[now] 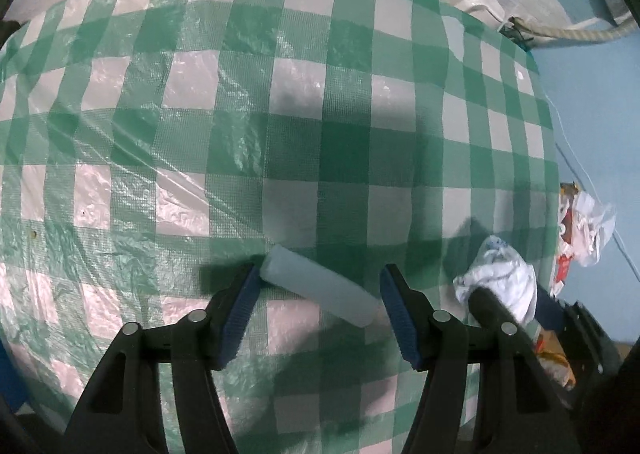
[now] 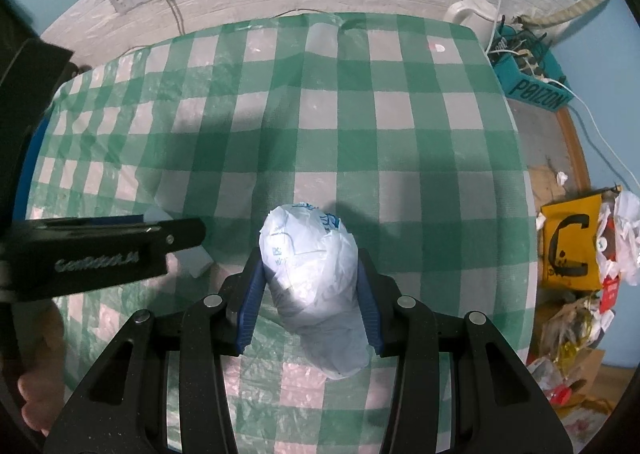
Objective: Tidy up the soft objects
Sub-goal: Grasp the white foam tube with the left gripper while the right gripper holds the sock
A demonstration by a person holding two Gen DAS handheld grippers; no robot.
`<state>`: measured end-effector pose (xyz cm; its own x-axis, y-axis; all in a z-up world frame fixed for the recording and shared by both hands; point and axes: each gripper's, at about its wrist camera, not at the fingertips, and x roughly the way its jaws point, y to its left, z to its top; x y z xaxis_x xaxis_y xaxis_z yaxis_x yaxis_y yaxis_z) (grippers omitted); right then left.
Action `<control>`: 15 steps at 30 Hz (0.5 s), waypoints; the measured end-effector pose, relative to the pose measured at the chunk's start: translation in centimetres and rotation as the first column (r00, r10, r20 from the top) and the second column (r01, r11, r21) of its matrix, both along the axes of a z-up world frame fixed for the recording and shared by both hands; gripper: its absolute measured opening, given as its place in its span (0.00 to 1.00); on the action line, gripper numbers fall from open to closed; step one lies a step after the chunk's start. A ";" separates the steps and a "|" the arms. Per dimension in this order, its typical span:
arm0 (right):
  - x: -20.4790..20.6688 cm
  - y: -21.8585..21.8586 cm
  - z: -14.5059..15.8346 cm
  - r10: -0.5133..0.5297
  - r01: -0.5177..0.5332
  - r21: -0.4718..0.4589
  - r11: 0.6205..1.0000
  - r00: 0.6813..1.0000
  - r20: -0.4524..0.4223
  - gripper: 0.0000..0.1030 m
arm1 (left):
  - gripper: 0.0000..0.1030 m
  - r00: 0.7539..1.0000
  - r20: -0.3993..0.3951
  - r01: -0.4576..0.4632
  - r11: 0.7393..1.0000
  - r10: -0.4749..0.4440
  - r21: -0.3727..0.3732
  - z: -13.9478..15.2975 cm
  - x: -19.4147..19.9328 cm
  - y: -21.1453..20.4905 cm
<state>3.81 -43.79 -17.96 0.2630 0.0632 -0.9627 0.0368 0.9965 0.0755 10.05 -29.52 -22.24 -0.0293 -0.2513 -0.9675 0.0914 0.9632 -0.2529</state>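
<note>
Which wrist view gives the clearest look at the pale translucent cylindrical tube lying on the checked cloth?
The left wrist view: the pale translucent cylindrical tube lies whole between the open left gripper. The right wrist view shows only its end; the rest is hidden behind the left gripper's black body.

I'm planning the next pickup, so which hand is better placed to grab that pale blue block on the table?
Left. The left gripper is open with the pale block between its pads, while the right gripper is shut on the white bundle.
</note>
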 end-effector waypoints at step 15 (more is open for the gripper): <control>-0.4 -1.0 -0.3 -0.021 0.021 0.019 1.000 1.000 0.003 0.41 | 0.21 0.997 0.068 0.033 0.990 -0.043 0.134 0.1 0.1 -2.5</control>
